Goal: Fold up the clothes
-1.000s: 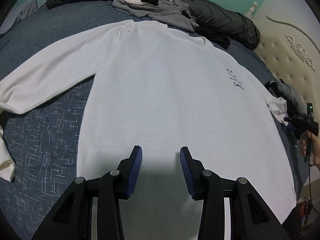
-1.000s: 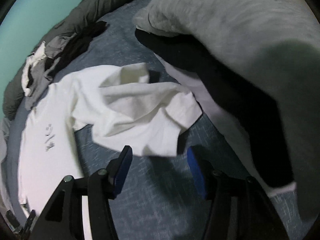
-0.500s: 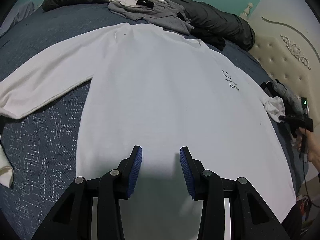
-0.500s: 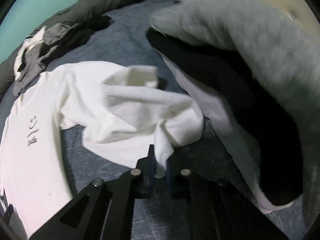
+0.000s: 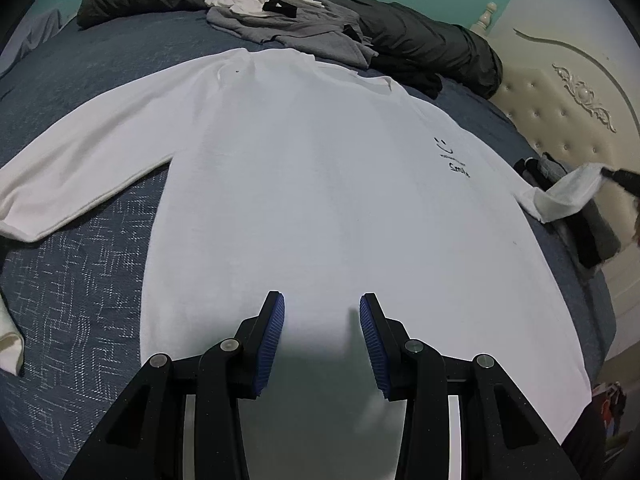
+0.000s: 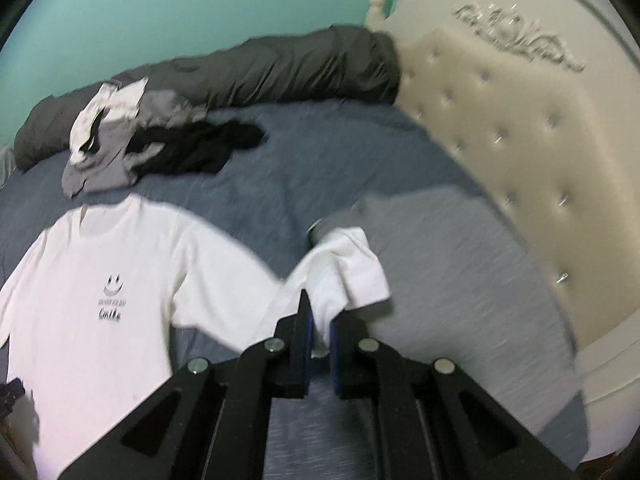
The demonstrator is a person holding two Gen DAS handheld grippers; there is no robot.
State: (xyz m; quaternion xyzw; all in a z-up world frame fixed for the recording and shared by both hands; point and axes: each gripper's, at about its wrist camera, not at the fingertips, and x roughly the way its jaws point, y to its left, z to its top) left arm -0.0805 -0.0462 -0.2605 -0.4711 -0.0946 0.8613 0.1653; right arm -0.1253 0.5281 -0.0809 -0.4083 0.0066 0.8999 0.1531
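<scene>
The white long-sleeved shirt (image 5: 320, 184) lies spread face up across the middle of the bed (image 5: 80, 280), its small smiley print (image 6: 113, 283) showing on the chest. One sleeve (image 5: 76, 172) stretches flat toward the bed's left edge. The other sleeve (image 6: 340, 272) is off the cover, bunched and hanging from the right gripper (image 6: 320, 332), whose blue pads are pressed together on the cuff, up near the cream tufted headboard (image 6: 520, 140). The left gripper (image 5: 322, 332) hovers over the shirt's hem at the near edge, jaws parted with nothing between them, only white cloth below. A grey garment (image 6: 440, 264) lies under the lifted cuff beside the headboard. At the far edge, along the teal wall (image 6: 160, 8), a dark rolled duvet (image 5: 420, 40) runs the length of the bed, with a heap of grey, white and black clothes (image 5: 288, 20) against it. The right-hand view is blurred.
</scene>
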